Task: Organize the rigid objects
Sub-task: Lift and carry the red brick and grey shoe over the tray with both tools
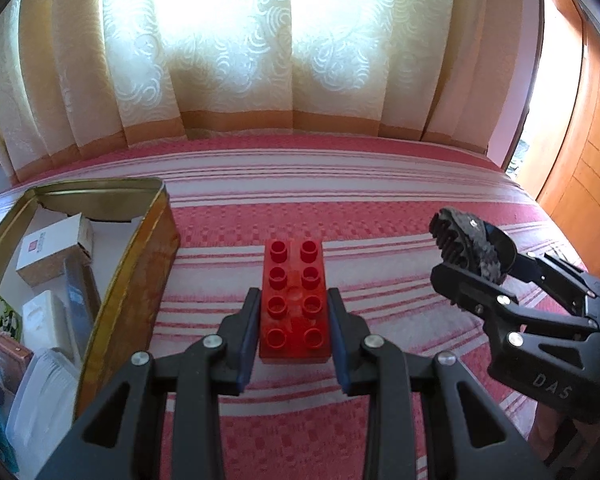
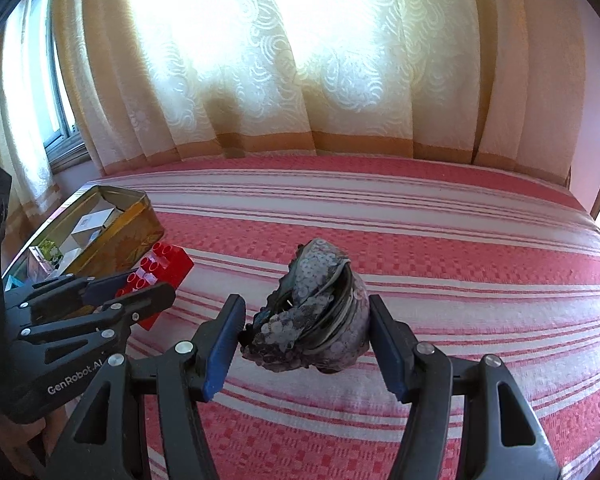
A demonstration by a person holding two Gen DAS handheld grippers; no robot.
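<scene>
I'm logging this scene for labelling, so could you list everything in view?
building brick: one, red, clamped between the left gripper's pads above the bedspread
pouch: one, grey sequinned, between the right gripper's pads
tin box: one, gold, open, at left on the bedspread, holding small boxes
bedspread: one, red with white stripes
curtain: one, cream, behind the bed
left gripper: one, black
right gripper: one, black

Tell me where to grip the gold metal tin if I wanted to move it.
Grip the gold metal tin by its near long wall, coming from above: one finger inside, one outside. It lies open-topped, too wide to span, and boxes crowd its inside, so pick a gap by the rim.
</scene>
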